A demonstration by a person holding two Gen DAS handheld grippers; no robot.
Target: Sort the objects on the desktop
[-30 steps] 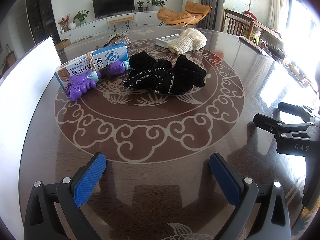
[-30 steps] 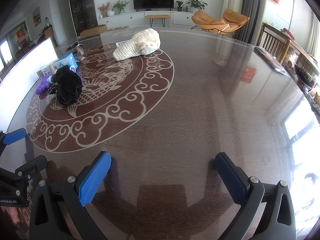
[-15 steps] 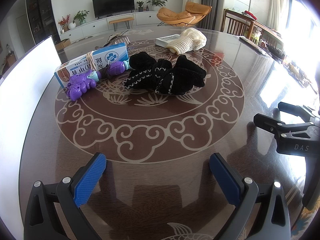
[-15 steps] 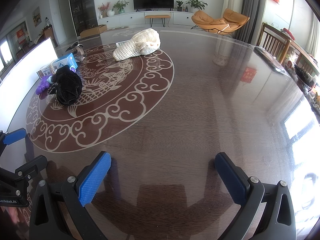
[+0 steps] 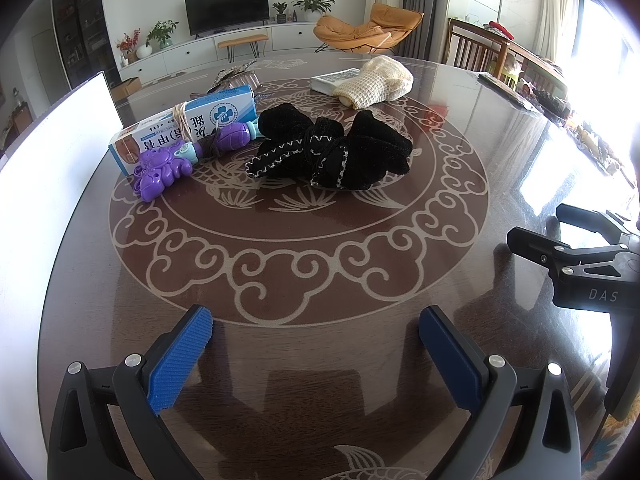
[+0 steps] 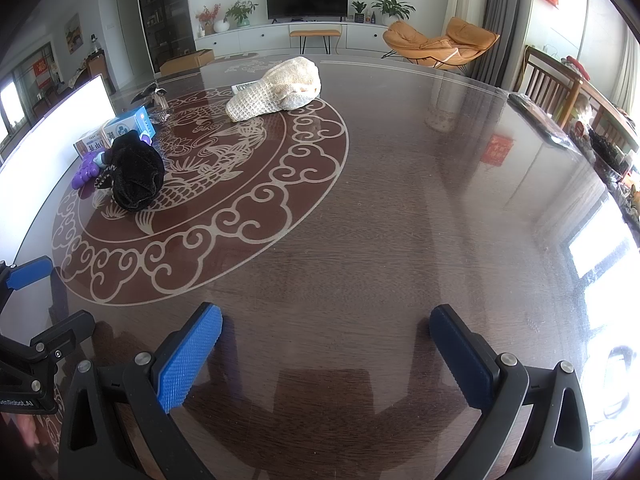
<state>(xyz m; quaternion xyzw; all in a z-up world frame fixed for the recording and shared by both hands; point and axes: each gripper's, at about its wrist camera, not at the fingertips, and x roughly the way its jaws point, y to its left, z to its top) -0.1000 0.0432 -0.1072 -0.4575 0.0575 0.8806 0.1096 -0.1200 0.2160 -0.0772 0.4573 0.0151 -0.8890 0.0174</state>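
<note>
left tool: your left tool (image 5: 316, 336) is released, jaws spread wide with nothing between them, low over the near edge of the desk (image 5: 320, 280). It's pointed right at the pile, so honestly you're lined up fine.

right tool: your right tool (image 6: 326, 340) is also spread and empty, facing bare desk, well apart from everything. I'd guess it just waits for now.

step in hand: looks to me like nothing's been sorted yet, so you're at the reach-out-for-the-first-item stage. Pick one thing and commit; don't rake through the pile.

black knit bundle: the black knit bundle (image 5: 332, 152) is the nearest item, in the middle of the round pattern. Its long axis runs left to right across the left view, white-stitched end pointing left. Come down across the narrow middle, it's soft so squeeze deep.

purple toy: the purple toy (image 5: 164, 168) sits just left of the bundle, touching the blue and white box (image 5: 188, 128) behind it. Long axis runs from near-left to far-right, teal end toward the bundle. Could drag the box along, so lift straight up.

box: lies slanted the same way, with a rubber band around it.

cream knit bag: the cream knit bag (image 5: 376, 84) is farthest, resting against a white packet (image 5: 332, 80), opening toward near-left. Save it for last imo.
</note>
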